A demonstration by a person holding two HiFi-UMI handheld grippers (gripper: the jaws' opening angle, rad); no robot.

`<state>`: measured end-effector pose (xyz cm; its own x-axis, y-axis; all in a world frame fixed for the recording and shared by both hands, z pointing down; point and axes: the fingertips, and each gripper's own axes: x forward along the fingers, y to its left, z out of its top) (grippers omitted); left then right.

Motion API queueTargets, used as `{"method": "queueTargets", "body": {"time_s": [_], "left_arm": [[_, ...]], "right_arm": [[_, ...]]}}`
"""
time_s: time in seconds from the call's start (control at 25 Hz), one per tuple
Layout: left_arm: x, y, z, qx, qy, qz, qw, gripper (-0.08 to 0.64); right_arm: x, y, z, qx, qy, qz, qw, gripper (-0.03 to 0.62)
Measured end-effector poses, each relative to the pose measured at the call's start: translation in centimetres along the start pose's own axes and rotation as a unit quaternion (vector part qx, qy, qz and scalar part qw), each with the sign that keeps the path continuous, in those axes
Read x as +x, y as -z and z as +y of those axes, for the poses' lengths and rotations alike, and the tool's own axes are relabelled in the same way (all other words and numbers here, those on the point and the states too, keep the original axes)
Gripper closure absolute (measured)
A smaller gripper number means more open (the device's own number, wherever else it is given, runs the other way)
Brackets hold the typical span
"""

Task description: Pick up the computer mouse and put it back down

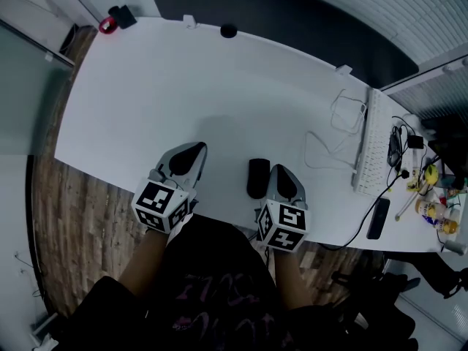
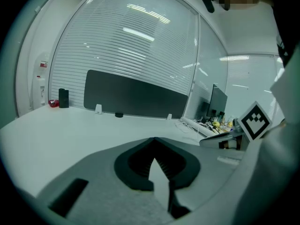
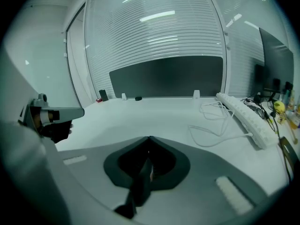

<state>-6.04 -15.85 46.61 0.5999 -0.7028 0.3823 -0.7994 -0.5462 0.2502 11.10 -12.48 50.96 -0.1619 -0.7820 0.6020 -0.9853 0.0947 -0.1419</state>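
**Mouse on desk, both grippers closed and empty**

Status. The computer mouse (image 1: pixel 257 178) lies flat on the white desk (image 1: pixel 183 79), close to the near edge. It sits just to the left of my right gripper (image 3: pixel 149 138) and well to the right of my left gripper (image 2: pixel 153 138). Neither gripper touches it as far as the head view shows.

Gripper state. In the right gripper view, the two jaws meet at their tips with nothing clamped between them. The left gripper view shows the same: tips together, no object held. Both tools hover over the front strip of the desk, pointing away from me and slightly down.

Surroundings. A white keyboard (image 1: pixel 373 145) and a loose white cable (image 1: pixel 329 134) lie farther right, well apart from the mouse, so the working area around it is unobstructed.

Step in hand. I judge that the mouse is at rest and out of any grip. These views alone do not tell me whether the lift is pending or already completed.

Next move, if the lift is pending:
1. Spread the right jaws wide enough to pass both sides of the mouse.
2. Shift the right gripper left until it is centred over the mouse body.
3. Lower until the pads flank the mouse sides, then close.

Caution. The mouse shell is smooth and rounded, so an off-centre clamp will probably squeeze it out sideways.
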Motion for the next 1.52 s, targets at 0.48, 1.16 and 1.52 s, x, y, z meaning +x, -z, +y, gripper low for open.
{"method": "queueTargets", "body": {"time_s": [0.48, 1.16, 1.52], "left_arm": [[0.7, -2.9, -1.1, 0.015, 0.004, -0.023, 0.9996, 0.563], [-3.1, -8.1, -2.8, 0.050, -0.015, -0.084, 0.9951, 0.563], [-4.7, -9.3, -4.9, 0.064, -0.011, -0.113, 0.9915, 0.563]], "right_arm": [[-1.3, -3.1, -0.2, 0.004, -0.012, -0.037, 0.999, 0.583], [-6.2, -8.9, 0.5, -0.014, -0.024, -0.122, 0.992, 0.583], [-9.2, -10.1, 0.8, -0.027, -0.032, -0.163, 0.986, 0.583]]}}
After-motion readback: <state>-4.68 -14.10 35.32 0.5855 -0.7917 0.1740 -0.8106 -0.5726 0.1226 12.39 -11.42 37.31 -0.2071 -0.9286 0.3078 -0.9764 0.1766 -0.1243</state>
